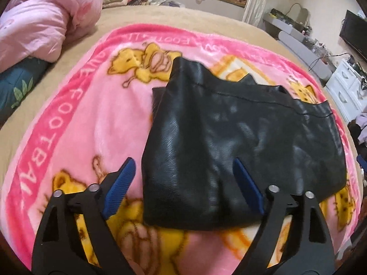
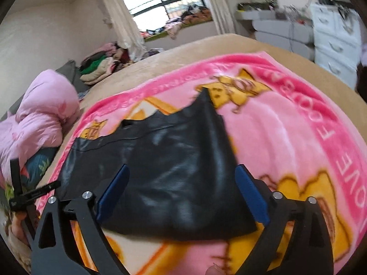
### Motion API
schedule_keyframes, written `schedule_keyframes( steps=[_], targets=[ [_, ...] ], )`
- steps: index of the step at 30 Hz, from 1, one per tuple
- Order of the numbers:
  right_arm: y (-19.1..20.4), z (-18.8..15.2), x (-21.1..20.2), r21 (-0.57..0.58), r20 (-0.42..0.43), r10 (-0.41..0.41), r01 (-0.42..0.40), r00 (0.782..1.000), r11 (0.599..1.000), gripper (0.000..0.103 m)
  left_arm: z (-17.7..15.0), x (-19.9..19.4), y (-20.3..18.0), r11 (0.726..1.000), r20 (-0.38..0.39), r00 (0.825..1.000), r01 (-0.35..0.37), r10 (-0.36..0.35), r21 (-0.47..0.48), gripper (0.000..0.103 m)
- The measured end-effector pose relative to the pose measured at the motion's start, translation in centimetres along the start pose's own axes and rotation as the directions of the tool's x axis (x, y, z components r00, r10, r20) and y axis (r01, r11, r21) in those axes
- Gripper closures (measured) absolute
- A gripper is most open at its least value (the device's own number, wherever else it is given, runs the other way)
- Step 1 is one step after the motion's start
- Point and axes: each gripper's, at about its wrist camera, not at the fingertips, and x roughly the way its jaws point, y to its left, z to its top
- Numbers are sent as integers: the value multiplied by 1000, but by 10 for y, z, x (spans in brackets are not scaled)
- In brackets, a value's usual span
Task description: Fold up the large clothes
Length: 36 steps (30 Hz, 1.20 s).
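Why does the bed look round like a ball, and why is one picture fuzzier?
Both wrist views use a fisheye lens, which bends the bed and pink blanket into curves; the right wrist view is smeared by motion blur, so the black garment looks fuzzy, while the left wrist view shows shiny glare on it.

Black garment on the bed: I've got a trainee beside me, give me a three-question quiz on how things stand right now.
1. True or false: the left gripper has its fingers clamped on the black leather-look garment.
2. What does the garment lie on? A) bare tan bed cover B) pink cartoon blanket C) white dresser
3. In the left wrist view, which rumpled item sits at the upper left of the bed?

Key
1. False. Both grippers, right gripper too, stand open above the folded garment, holding nothing.
2. B
3. The pale pink quilt, bunched beside the blanket.
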Motion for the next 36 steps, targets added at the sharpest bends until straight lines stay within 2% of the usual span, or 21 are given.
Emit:
schedule_keyframes(
  steps=[4,12,17,18,19,21,24,27,30,33,36],
  targets=[
    [27,-1,8,-53,-7,32,-33,999,998,8,-1,-9,-10,999,25,1000,-6,5,36,9],
    [76,-10,17,-114,-29,105,-108,994,988,7,-4,-14,-30,995,47,999,-16,11,100,9],
    [102,-21,26,-161,-60,124,-132,990,978,7,-5,-15,-31,993,51,998,-32,26,110,9],
    [109,-23,29,-175,-75,131,-143,989,974,10,-5,-14,-31,993,52,998,-39,34,108,9],
    [115,-26,32,-190,-86,137,-151,987,970,27,-4,-13,-29,994,57,998,-47,41,104,9],
    [125,-31,37,-208,-111,140,-161,984,965,52,-3,-11,-26,994,55,997,-53,48,92,9],
    [138,-41,48,-230,-148,141,-173,979,958,53,-2,-6,-20,996,45,998,-47,44,69,9],
    [151,-55,65,-288,-191,68,-122,979,950,58,0,0,-14,998,28,999,-45,44,49,9],
    [152,-74,94,-328,-276,-26,-68,961,942,60,4,11,-7,999,1,999,-33,33,23,9],
    [154,-81,104,-357,-279,-57,-48,959,933,60,10,24,-1,999,-22,999,-40,41,17,9],
    [151,-83,104,-348,-279,-52,-51,959,936,59,18,37,3,997,-33,997,-72,73,33,9]
  ],
)
